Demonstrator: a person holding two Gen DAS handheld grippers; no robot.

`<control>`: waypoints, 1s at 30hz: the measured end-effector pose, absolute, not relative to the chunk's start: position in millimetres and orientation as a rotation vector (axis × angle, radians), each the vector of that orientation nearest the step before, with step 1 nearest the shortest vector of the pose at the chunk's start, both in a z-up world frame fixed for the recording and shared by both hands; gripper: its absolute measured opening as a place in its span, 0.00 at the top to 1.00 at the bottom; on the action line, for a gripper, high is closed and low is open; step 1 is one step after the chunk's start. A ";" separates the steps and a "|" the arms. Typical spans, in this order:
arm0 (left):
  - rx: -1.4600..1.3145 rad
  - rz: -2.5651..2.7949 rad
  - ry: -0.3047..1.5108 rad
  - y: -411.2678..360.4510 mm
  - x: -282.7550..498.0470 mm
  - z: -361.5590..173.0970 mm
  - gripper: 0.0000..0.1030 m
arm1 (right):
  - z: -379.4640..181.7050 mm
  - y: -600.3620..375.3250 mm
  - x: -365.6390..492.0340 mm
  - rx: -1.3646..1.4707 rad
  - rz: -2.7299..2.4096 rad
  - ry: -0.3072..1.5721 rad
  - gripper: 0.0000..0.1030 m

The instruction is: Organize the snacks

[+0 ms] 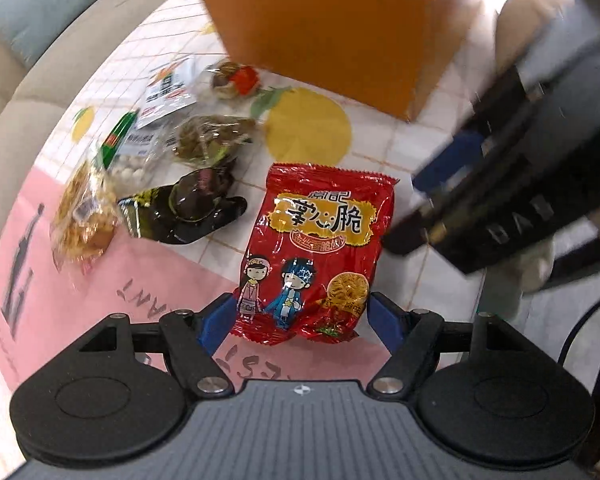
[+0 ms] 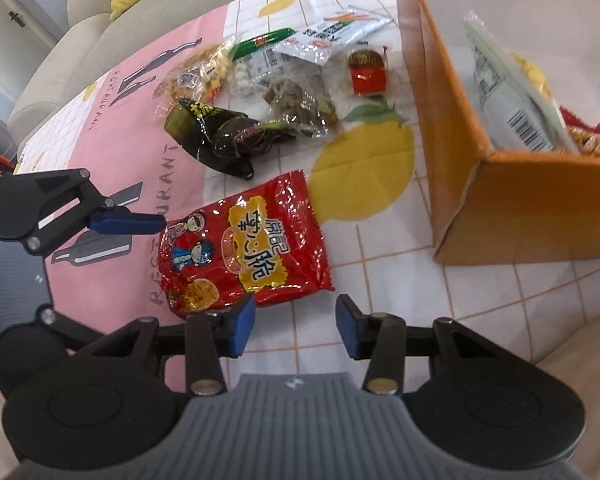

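Observation:
A red noodle-snack packet lies flat on the tablecloth. My left gripper is wide open and straddles the packet's near end, with its blue pads just clear of both edges. One of its fingers shows beside the packet in the right wrist view. My right gripper hovers at the packet's other side, jaws partly apart with only tile between them. Its left pad overlaps the packet's edge. The orange box stands open beyond and holds several packets.
More snacks lie in a cluster past the red packet: a black packet, clear bags of nuts, a white packet and a small red snack. A beige sofa borders the table. The right gripper's dark housing is blurred.

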State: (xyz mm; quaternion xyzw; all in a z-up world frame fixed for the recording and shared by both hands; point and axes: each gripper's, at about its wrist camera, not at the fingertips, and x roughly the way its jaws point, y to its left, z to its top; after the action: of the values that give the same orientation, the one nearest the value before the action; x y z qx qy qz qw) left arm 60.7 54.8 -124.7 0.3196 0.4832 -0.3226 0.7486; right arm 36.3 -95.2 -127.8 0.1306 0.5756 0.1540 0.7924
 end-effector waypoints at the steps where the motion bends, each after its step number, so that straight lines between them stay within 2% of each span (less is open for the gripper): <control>1: 0.662 -0.698 1.067 57.8 63.6 -124.2 0.15 | -129.3 -95.0 36.5 0.300 0.335 1.248 0.55; 7: 0.532 -0.651 1.153 68.2 73.1 -132.5 0.21 | -142.0 -88.5 41.9 0.393 0.358 1.315 0.55; 17: 0.348 -0.706 1.186 66.9 70.7 -128.1 0.21 | -135.1 -98.3 62.2 0.457 0.271 1.244 0.53; 21: 0.267 -0.725 1.178 67.7 69.5 -121.8 0.24 | -129.5 -105.6 66.6 0.481 0.247 1.212 0.52; 28: 0.264 -0.630 1.146 96.5 74.7 -100.7 0.23 | -120.5 -94.1 73.5 0.480 0.265 1.188 0.27; 30: 0.263 -0.584 1.145 104.9 82.0 -99.9 0.23 | -123.7 -89.8 77.8 0.492 0.250 1.201 0.25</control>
State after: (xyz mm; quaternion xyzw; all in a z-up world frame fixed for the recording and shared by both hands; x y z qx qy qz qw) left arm 82.0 104.9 -99.9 0.1221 0.5323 -0.2713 0.7926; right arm 77.8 -89.8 -123.7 0.2285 0.5579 0.1159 0.7894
